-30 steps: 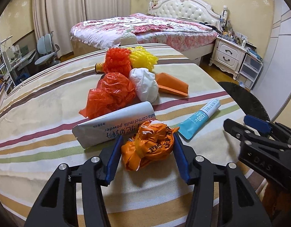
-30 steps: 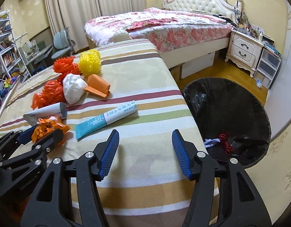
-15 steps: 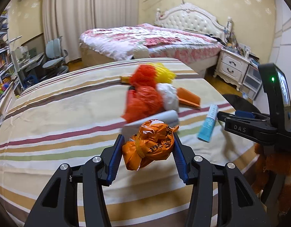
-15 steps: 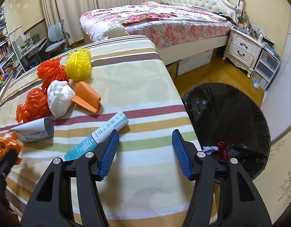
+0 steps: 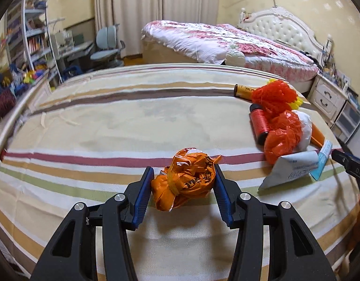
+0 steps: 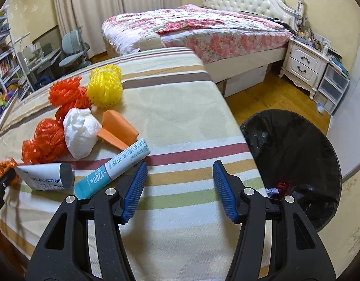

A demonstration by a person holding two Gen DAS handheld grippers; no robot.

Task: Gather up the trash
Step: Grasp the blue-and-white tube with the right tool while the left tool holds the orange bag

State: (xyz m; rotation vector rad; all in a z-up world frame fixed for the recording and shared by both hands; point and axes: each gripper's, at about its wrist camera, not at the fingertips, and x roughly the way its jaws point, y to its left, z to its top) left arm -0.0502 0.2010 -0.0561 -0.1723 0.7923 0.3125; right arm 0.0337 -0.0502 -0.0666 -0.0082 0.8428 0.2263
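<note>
My left gripper (image 5: 183, 187) is shut on a crumpled orange plastic bag (image 5: 185, 182), lifted just above the striped bedspread (image 5: 109, 121). To its right lies the trash pile: a red plastic bag (image 5: 283, 138), a white wad (image 5: 305, 128), a grey-white tube (image 5: 294, 168) and a teal-and-white tube (image 5: 324, 161). My right gripper (image 6: 180, 185) stands open over the stripes with nothing between its fingers; the teal-and-white tube (image 6: 114, 168) lies just left of its left finger. The black-lined bin (image 6: 294, 159) stands on the floor to the right.
An orange net ball (image 6: 67, 93), a yellow net ball (image 6: 106, 87), an orange wedge (image 6: 118, 128) and a red spool (image 5: 259, 124) lie on the bedspread. Beyond are a floral bed (image 6: 203, 30), a white nightstand (image 6: 304, 65) and a desk chair (image 5: 107, 46).
My left gripper has swung left with the orange bag, so the trash pile now sits at the right of its view. The right gripper edged toward the teal tube, then held still.
</note>
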